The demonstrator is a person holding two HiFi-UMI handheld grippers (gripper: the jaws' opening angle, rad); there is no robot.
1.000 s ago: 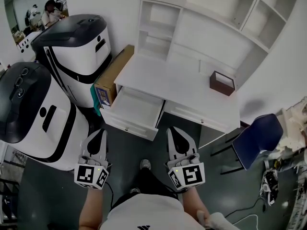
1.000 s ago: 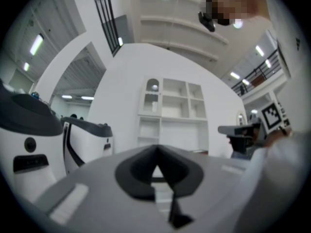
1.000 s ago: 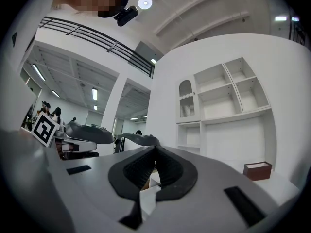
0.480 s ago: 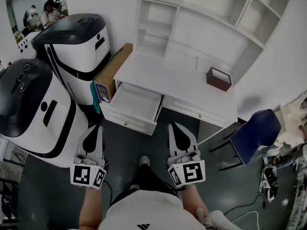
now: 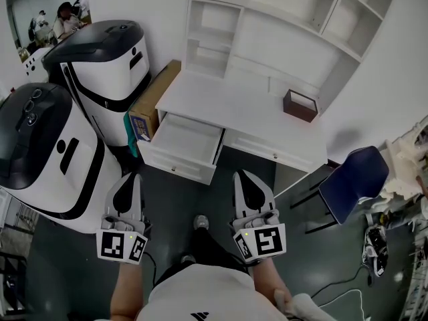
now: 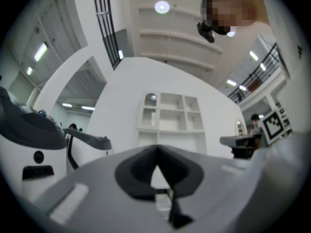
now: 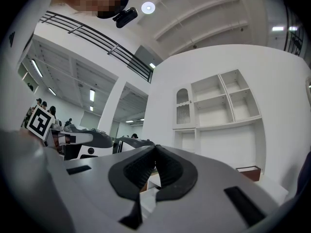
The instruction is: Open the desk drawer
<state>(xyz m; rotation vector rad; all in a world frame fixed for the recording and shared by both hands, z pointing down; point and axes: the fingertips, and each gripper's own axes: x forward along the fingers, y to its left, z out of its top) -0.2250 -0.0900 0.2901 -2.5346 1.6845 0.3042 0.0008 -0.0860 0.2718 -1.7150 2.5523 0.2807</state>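
The desk (image 5: 231,102) stands against the white wall, with an open shelf unit (image 5: 281,25) rising from the back of it. Its left drawer (image 5: 184,139) is pulled well out toward the person and looks bare inside, while the right drawer (image 5: 257,146) beside it sits flush. A small brown box (image 5: 299,105) rests on the right part of the white surface.

Both grippers are held level over the dark floor in front of the desk, apart from the drawer front. The left gripper (image 5: 131,179) has its fingers pressed together with nothing between them, and its own view shows the dark pads meeting at the tips. The right gripper (image 5: 245,176) is likewise closed and empty.

A cardboard box (image 5: 152,102) leans between the desk's left side and a large white and black machine (image 5: 107,65); a second machine (image 5: 40,152) stands nearer, just left of the left gripper. A blue chair (image 5: 354,182) sits off the desk's right end.
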